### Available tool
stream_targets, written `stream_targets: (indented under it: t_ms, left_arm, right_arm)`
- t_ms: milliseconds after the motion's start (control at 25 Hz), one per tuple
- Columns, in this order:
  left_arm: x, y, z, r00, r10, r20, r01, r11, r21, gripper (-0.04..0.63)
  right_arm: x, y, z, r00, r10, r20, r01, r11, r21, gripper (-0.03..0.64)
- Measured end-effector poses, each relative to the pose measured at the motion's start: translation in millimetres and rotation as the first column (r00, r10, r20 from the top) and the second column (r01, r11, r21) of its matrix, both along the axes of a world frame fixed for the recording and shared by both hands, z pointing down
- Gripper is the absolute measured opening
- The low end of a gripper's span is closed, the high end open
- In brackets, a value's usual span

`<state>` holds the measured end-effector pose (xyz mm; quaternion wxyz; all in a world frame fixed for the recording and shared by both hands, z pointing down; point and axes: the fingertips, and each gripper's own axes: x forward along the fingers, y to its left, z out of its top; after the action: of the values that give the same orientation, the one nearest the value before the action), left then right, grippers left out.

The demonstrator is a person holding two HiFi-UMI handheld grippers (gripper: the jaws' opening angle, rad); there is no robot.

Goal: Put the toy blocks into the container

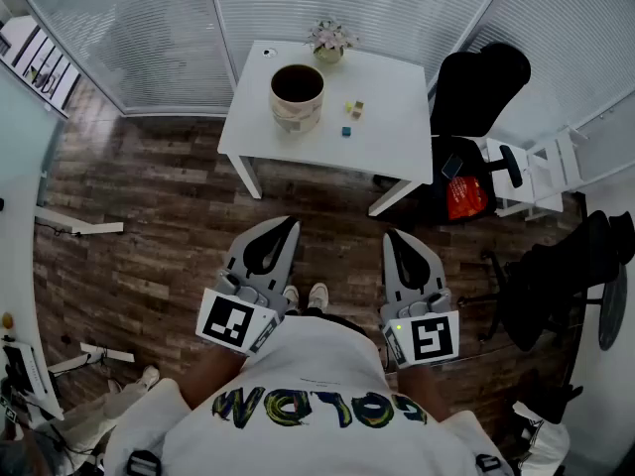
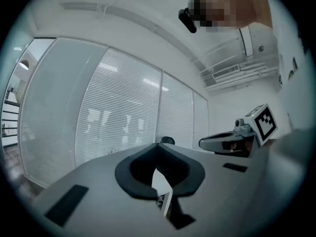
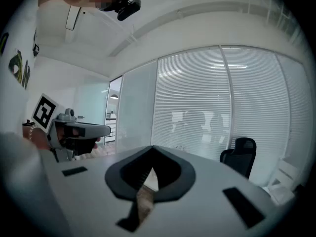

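Across the plank floor, on the white tabletop, the toy blocks lie in a loose cluster just beside the round container. It stands upright with its dark mouth open, so each drop should be a short hop once I get there. A small potted plant sits at the far edge, out of the path. I judge the task not yet begun: the blocks I can see all rest on the tabletop, though the container's inside is too dark to check. I stand well apart from the tabletop, so both tools hang low before my waist, side by side, pointing roughly level toward it. My left fingers are pressed together with nothing between them, and my right fingers are likewise closed tight and empty, which is sensible with nothing in reach. Next I would step forward and spread one pair over a block, steering clear of the black chair near the tabletop's right corner.
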<state>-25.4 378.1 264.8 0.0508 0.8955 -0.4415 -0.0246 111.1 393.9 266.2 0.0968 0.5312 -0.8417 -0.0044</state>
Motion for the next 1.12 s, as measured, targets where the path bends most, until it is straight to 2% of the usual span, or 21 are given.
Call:
stream_targets:
  t_ms: [320, 800, 1120]
  left_arm:
    - [17, 0, -2, 1.0, 0.001, 0.004, -0.001, 1.0, -0.006, 0.012]
    - [62, -18, 7, 0.999, -0.043, -0.008, 0.043, 0.999, -0.022, 0.012]
    - [71, -38, 15, 0.998, -0.06, -0.014, 0.059, 0.997, -0.042, 0.012]
  right_arm:
    - [12, -1, -4, 1.0, -0.013, 0.006, 0.013, 1.0, 0.012, 0.009]
    - [60, -23, 4, 0.999, -0.031, 0.041, 0.031, 1.0, 0.004, 0.009]
    - [68, -47, 10, 0.998, -0.05, 0.049, 0.051, 0.999, -0.009, 0.009]
